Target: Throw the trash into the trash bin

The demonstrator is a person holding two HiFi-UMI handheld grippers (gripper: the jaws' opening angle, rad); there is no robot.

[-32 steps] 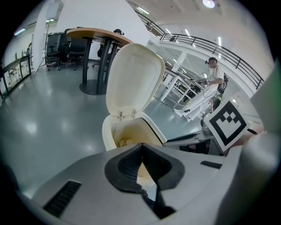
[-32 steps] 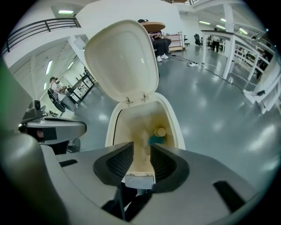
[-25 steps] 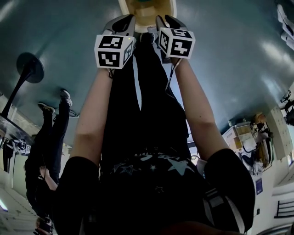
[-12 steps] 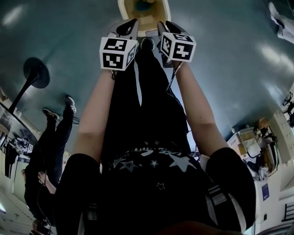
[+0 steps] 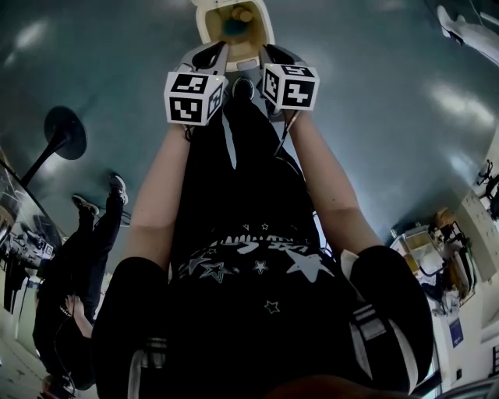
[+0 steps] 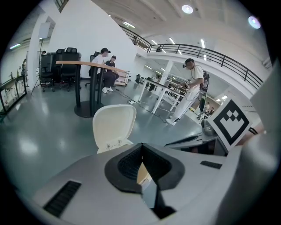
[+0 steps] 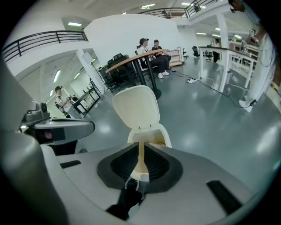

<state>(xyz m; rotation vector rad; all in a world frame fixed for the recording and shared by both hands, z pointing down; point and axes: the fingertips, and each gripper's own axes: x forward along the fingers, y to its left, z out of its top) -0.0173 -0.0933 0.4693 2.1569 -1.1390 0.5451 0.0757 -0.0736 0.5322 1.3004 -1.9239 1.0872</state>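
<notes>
A cream trash bin [image 5: 206, 23] stands on the floor with its lid swung open [image 7: 136, 107], and something blue [image 5: 232, 27] lies inside it. Both grippers hang side by side above its near edge. The tips of my left gripper [image 5: 210, 56] meet in the left gripper view [image 6: 141, 149], with nothing held. My right gripper [image 5: 274, 56] is closing; a narrow slit remains between its jaws [image 7: 140, 154]. Only the bin shows through that slit. No trash is in either gripper.
A round-based table [image 5: 58, 128] and a standing person [image 5: 86, 234] are on the left. Desks with clutter [image 5: 429, 241] stand at the right. Seated people at a high table [image 7: 149, 48] are behind the bin, and another person [image 6: 193, 83] stands at benches.
In the head view the bin has slid down from the top edge and looks smaller. Its inside with the blue thing now shows. Both grippers have lifted together above it.
</notes>
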